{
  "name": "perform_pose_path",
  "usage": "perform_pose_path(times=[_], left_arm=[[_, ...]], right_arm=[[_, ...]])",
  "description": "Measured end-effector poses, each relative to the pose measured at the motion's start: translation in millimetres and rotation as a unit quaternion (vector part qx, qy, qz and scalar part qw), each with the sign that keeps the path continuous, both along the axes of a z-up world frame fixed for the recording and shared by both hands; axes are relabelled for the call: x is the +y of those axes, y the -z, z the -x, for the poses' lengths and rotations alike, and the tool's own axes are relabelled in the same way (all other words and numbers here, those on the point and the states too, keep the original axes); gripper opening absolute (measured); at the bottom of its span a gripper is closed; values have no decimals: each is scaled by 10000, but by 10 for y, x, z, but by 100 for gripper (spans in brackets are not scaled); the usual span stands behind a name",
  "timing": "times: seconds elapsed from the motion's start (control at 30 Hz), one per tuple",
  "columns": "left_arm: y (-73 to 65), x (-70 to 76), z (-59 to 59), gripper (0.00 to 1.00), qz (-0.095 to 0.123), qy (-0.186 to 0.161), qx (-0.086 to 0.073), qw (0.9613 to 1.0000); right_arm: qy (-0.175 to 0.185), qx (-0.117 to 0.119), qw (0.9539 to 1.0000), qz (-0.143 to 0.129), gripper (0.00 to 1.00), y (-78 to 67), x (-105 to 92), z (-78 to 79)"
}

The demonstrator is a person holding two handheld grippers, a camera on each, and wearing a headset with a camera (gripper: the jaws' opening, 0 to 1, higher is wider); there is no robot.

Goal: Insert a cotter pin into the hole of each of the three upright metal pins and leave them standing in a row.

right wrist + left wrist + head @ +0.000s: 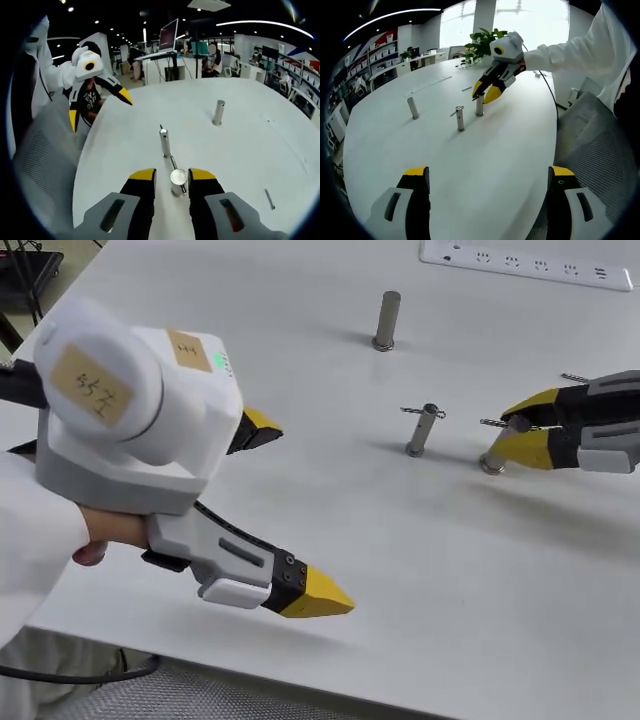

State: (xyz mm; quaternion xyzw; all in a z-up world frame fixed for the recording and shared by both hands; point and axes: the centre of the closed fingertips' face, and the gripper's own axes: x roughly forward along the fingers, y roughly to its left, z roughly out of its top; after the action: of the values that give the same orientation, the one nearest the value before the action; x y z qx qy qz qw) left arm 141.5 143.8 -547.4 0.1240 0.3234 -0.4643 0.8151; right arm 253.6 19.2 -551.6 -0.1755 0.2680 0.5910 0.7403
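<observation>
Three upright metal pins stand in a row on the white table point(420, 570). The far pin point(386, 320) has nothing through it. The middle pin point(422, 430) carries a cotter pin point(412, 411) through its top. My right gripper point(505, 435) closes its yellow jaws around the top of the near pin point(178, 181), and a cotter pin point(172, 162) sticks out of that pin towards the middle pin point(164, 142). My left gripper point(296, 512) hovers open over the table's near left, holding nothing.
A loose cotter pin point(574, 377) lies on the table behind the right gripper. A white power strip point(525, 262) runs along the far edge. The table's front edge lies just below the left gripper, with a mesh chair point(590, 145) beside it.
</observation>
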Motion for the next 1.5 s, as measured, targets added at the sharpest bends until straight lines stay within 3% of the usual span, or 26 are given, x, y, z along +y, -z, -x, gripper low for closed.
perform_pose_path(times=[0.23,0.37,0.47,0.53,0.57,0.7,0.8,0.93,1.07,1.1,1.2,1.5], left_arm=[[-29,-18,-5,98,33,-38,-34,10000],[-76,-46,-6,98,110,-82,-95,9999],[-147,-68,-31,98,291,-235,-162,9992],[-175,-68,-44,98,359,-314,-198,9987],[-190,-66,-48,98,413,-373,-193,9983],[-228,-58,-39,98,519,-498,-185,9972],[-254,-48,-30,99,627,-616,-158,9960],[-261,-41,-8,99,721,-720,-122,9947],[-265,-37,12,99,770,-809,-100,9937],[-269,-37,17,99,785,-819,-95,9935],[-297,-34,9,99,867,-886,-102,9922],[-420,5,-123,99,1104,-991,-211,9887]], right_arm=[[400,-133,9990,-178,52,-185,-66,97],[839,-194,9958,-301,61,-288,-194,177],[1204,-17,9922,-317,68,-306,-317,321],[1312,75,9910,-240,65,-283,-390,411],[1573,94,9874,-164,66,-257,-468,436],[1911,194,9811,-250,85,-242,-590,578],[1987,489,9788,25,95,-141,-702,716],[2008,516,9781,169,98,-87,-731,841],[2259,724,9714,37,98,-109,-718,896],[2393,965,9661,17,98,-96,-714,937],[2424,674,9677,-126,98,-145,-715,897],[2589,493,9641,-333,95,-234,-715,914]])
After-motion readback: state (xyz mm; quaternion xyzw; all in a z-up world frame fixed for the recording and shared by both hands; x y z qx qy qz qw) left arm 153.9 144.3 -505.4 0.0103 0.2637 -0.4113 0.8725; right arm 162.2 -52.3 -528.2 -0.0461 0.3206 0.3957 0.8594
